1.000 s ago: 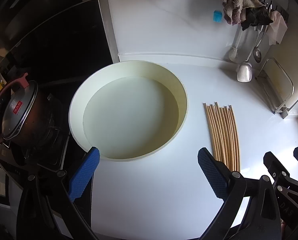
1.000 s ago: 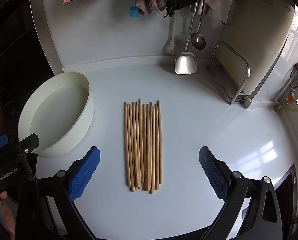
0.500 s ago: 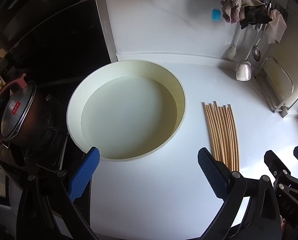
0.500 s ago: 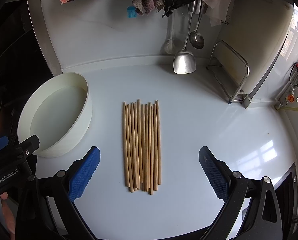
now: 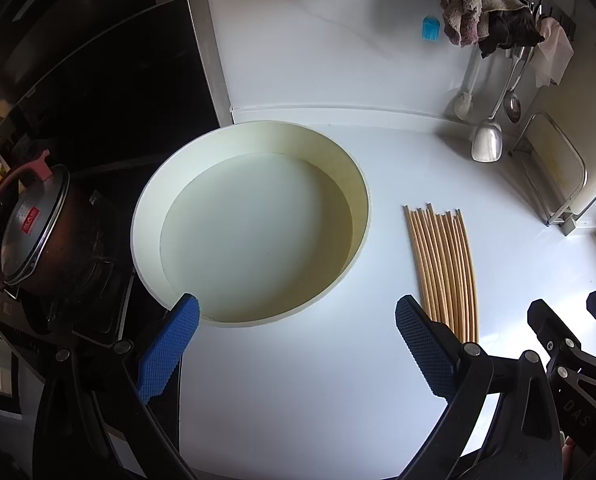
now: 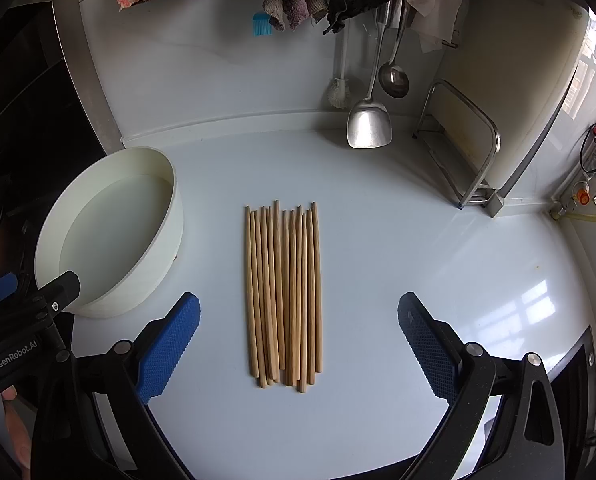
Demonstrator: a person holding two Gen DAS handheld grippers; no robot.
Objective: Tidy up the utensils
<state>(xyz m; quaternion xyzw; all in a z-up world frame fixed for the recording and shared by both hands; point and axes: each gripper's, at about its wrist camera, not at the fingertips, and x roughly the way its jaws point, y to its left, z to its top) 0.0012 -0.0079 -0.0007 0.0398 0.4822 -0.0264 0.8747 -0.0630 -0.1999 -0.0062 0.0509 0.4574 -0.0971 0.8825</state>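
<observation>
Lining up over chopsticks (image 6: 284, 292) on counter (image 6: 417, 248): right tool (image 6: 298, 344) released, empty; left tool (image 5: 296, 344) released, basin (image 5: 146, 216) at 12 o'clock. Descent and closure judged next.

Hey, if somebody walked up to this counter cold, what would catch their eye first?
Probably the bundle of wooden chopsticks lying side by side mid-counter, straight ahead of the open right gripper. Next, the big cream basin to their left, in front of the open left gripper. Behind, a steel spatula hangs at the wall.
</observation>
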